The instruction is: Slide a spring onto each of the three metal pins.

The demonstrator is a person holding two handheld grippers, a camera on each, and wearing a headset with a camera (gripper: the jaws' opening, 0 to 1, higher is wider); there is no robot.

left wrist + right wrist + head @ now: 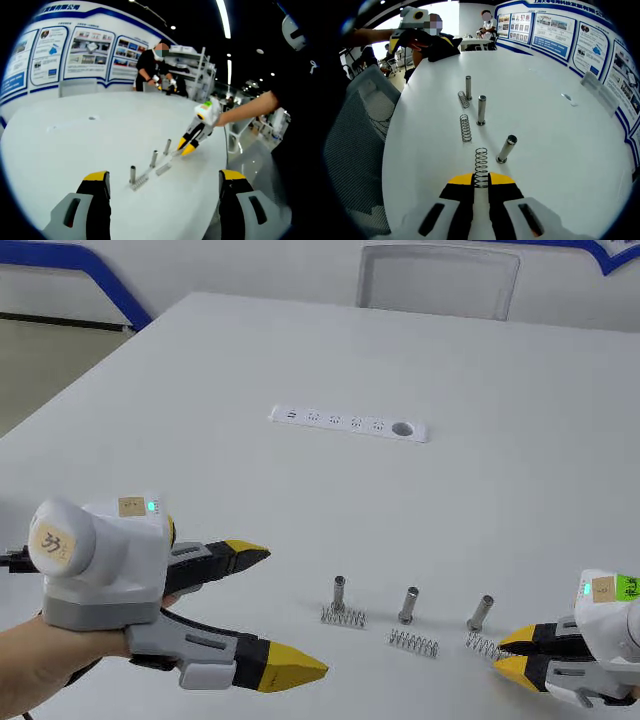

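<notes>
Three short metal pins stand upright in a row on the white table: left pin (pixel 339 592), middle pin (pixel 409 603), right pin (pixel 481 612). One spring lies flat in front of each: left spring (pixel 343 617), middle spring (pixel 413 643), right spring (pixel 481 643). My right gripper (pixel 508 655) sits low at the table's near right, shut on the near end of the right spring (pixel 481 162), beside the nearest pin (pixel 506 149). My left gripper (pixel 285 612) hovers left of the pins, open and holding nothing; its view looks along the pin row (pixel 154 158).
A white power strip (pixel 348 424) lies in the middle of the table (pixel 200 420). A grey chair (pixel 438 278) stands at the far edge. Another person (pixel 152 67) works at a bench in the background.
</notes>
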